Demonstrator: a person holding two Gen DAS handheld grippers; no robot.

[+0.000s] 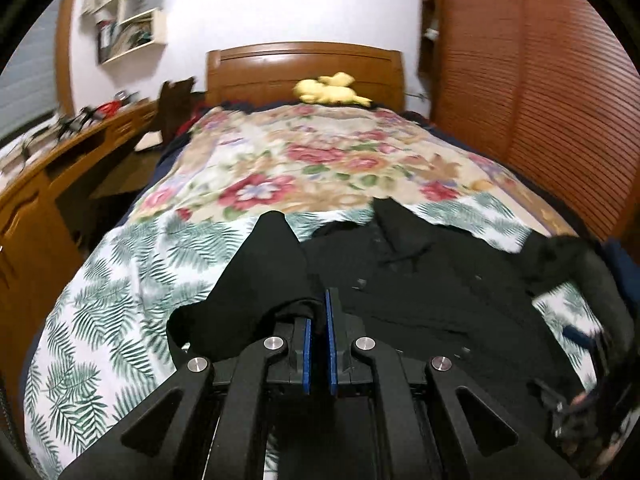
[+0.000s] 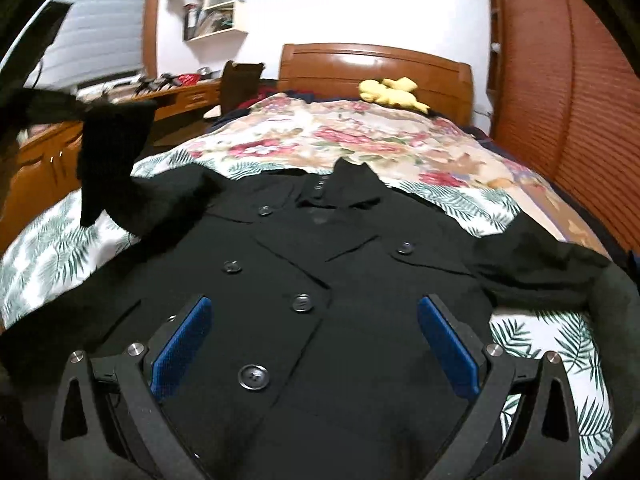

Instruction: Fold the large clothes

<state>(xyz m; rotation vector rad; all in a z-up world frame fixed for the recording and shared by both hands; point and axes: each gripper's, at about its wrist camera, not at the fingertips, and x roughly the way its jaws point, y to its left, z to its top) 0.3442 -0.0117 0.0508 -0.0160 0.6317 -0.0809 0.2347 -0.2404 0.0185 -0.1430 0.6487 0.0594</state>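
Note:
A black double-breasted coat (image 2: 320, 264) lies front-up on the bed, collar toward the headboard. My left gripper (image 1: 319, 320) is shut on its left sleeve (image 1: 264, 276), and the cloth drapes over the left finger, lifted off the bed. In the right wrist view that raised sleeve (image 2: 112, 152) hangs at the upper left. My right gripper (image 2: 316, 302) hovers open over the coat's buttoned front, with nothing between its blue pads (image 2: 184, 344). The right sleeve (image 2: 536, 264) lies out to the right on the sheet.
The bed has a leaf-print sheet (image 1: 120, 300) and a floral blanket (image 1: 304, 160) farther up. A yellow plush toy (image 1: 328, 88) sits by the wooden headboard (image 1: 304, 60). A wooden desk (image 1: 48, 168) runs along the left, slatted wardrobe doors (image 1: 540, 80) along the right.

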